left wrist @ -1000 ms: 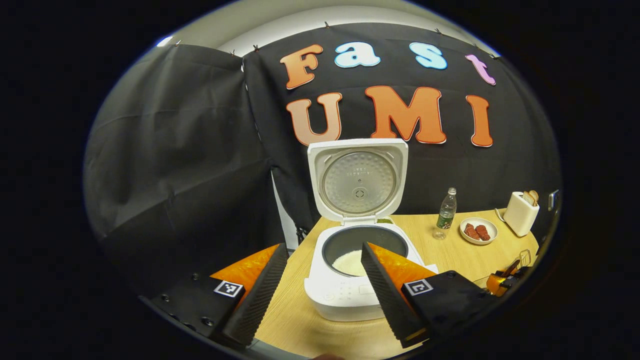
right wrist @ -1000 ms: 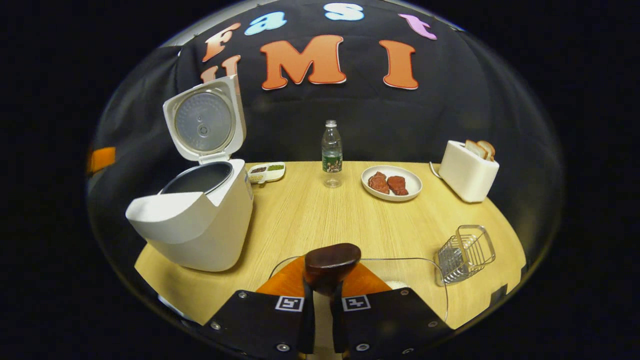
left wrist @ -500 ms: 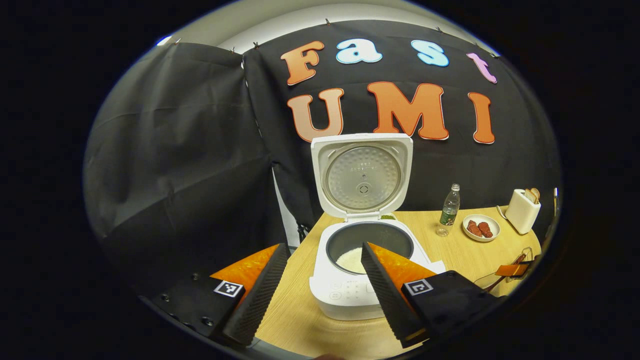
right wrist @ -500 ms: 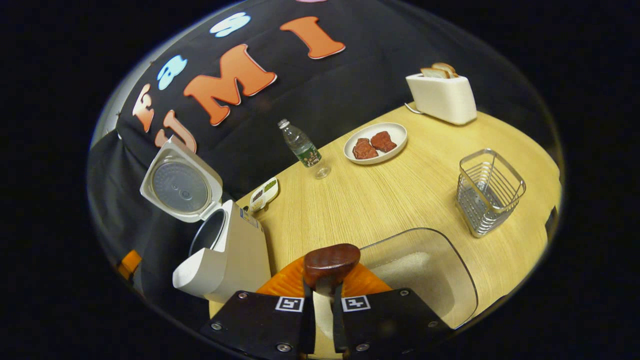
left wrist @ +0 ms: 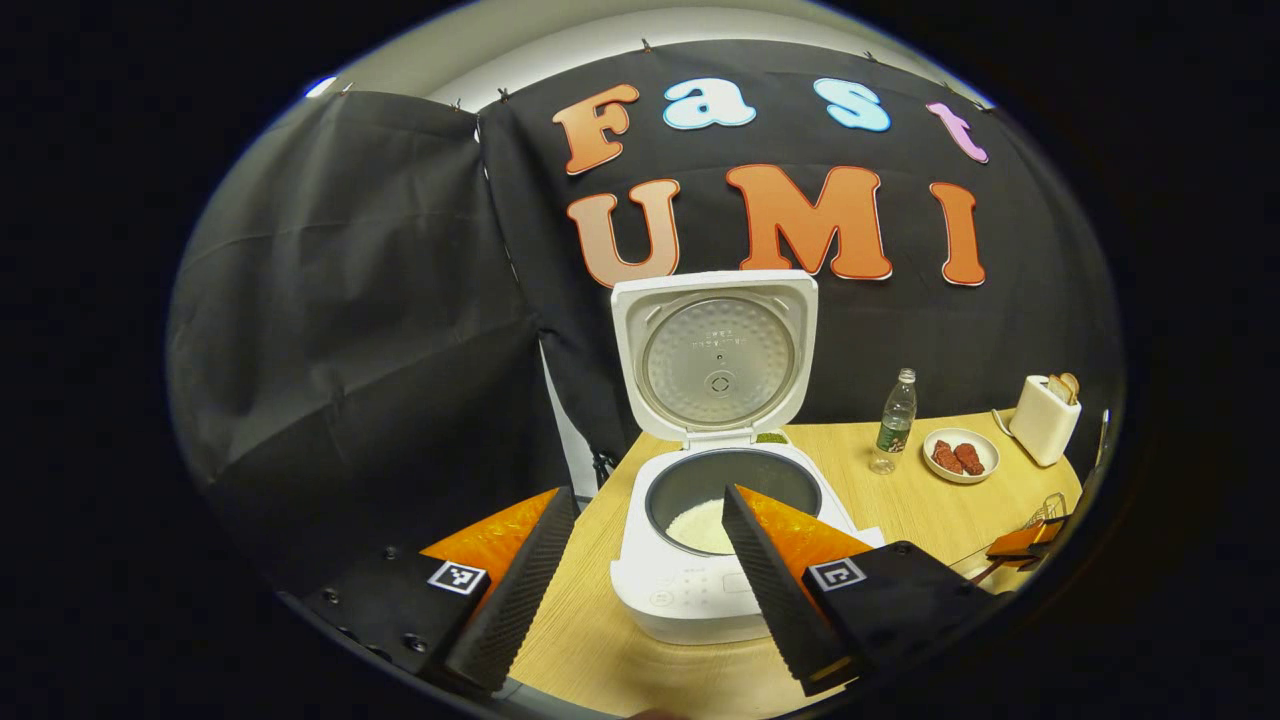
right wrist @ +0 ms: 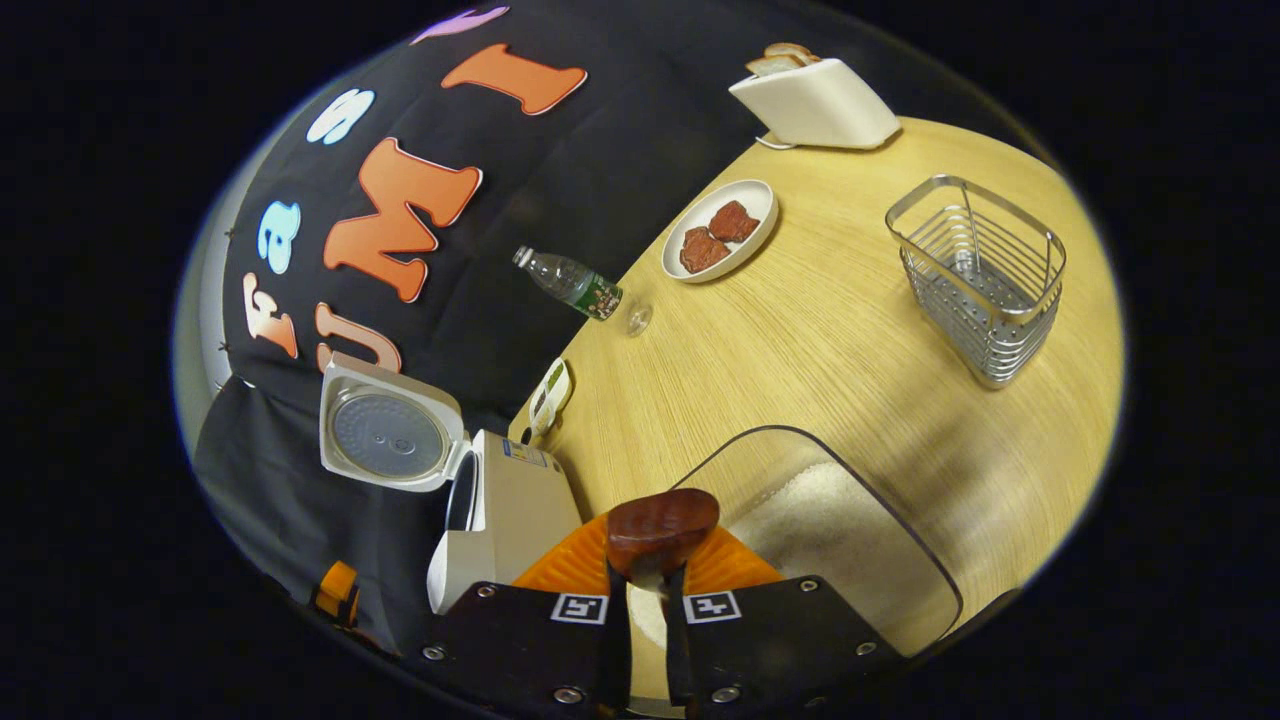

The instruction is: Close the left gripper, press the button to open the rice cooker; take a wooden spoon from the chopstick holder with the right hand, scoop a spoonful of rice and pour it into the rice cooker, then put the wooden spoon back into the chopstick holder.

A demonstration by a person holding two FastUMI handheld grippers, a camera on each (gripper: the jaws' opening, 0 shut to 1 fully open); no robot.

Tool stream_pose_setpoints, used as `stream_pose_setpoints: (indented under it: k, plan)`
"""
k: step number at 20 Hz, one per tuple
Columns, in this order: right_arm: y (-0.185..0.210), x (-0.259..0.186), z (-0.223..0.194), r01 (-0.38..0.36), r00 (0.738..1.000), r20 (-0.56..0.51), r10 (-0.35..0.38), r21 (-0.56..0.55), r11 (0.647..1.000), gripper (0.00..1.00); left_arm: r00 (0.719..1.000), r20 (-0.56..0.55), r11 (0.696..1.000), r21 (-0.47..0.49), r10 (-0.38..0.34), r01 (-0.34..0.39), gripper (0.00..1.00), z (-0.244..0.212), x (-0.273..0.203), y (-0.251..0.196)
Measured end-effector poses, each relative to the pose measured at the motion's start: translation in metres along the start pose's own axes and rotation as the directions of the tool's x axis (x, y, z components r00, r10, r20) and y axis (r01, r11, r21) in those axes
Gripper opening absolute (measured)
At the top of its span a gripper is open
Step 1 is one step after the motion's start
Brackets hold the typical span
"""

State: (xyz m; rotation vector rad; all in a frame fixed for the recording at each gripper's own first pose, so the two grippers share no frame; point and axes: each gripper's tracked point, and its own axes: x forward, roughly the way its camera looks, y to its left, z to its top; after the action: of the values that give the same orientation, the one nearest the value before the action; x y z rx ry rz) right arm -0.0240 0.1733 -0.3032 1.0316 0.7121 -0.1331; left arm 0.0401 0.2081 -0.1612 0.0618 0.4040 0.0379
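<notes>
So in the left gripper view the left claw [left wrist: 640,590] is sitting with its fingers spread wide apart, nothing between them, hovering just in front of the rice cooker [left wrist: 715,565]. The cooker's lid [left wrist: 715,350] is flipped all the way up and there's a pale patch of rice [left wrist: 700,525] down in the dark inner pot. Right of the cooker on the wooden counter [left wrist: 900,505] you get a water bottle [left wrist: 893,420], then a plate of reddish meat pieces [left wrist: 960,456], then a white toaster [left wrist: 1043,420] with bread sticking out, and at the far right edge a bit of the other gripper peeking in. Over in the right gripper view everything is tilted hard: the open rice cooker [right wrist: 500,500] sits at the lower left, a small divided dish [right wrist: 550,395] just past it near the counter's edge, then the bottle [right wrist: 570,283], the meat plate [right wrist: 720,230] and the toaster [right wrist: 815,100] running toward the top. The right claw [right wrist: 645,590] is clamped on the wooden spoon [right wrist: 660,528], whose dark bowl pokes out just past the fingertips, held above a clear container with rice [right wrist: 830,530] in it. The wire chopstick holder [right wrist: 980,275] stands well off to the right on the counter, apart from the spoon.
</notes>
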Motion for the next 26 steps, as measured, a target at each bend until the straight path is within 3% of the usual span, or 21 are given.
stream_pose_setpoints:
  k: [6,11,16,17,20,24,26]
  plan:
    - [0.005,0.008,0.003,-0.072,0.996,-0.052,0.077,0.09,0.993,0.13,1.0,-0.005,1.0,0.005,-0.001,0.002,0.96,0.001,-0.001,-0.006]
    - [-0.01,0.003,0.005,-0.125,0.988,-0.07,0.136,0.149,0.981,0.13,1.0,0.003,1.0,0.018,-0.012,0.012,1.0,0.009,0.002,-0.019]
    - [-0.021,-0.016,0.036,-0.184,0.981,-0.016,0.196,0.273,0.944,0.13,1.0,0.018,0.999,0.032,-0.024,0.024,0.96,0.019,0.002,-0.036]
    - [-0.025,-0.02,0.043,-0.194,0.979,-0.005,0.205,0.302,0.933,0.13,0.999,0.024,0.999,0.033,-0.027,0.026,1.0,0.02,0.002,-0.04]
    - [-0.023,-0.032,0.065,-0.24,0.969,0.033,0.246,0.382,0.892,0.13,0.999,0.032,0.999,0.023,-0.035,0.034,0.96,0.024,0.001,-0.05]
    - [-0.004,-0.046,0.092,-0.316,0.941,0.061,0.334,0.516,0.796,0.13,0.998,0.057,0.999,-0.016,-0.03,0.031,1.0,0.033,-0.004,-0.058]
    - [0.013,-0.048,0.102,-0.348,0.926,0.071,0.372,0.548,0.761,0.13,0.997,0.073,0.999,-0.027,-0.02,0.022,0.96,0.036,-0.008,-0.058]
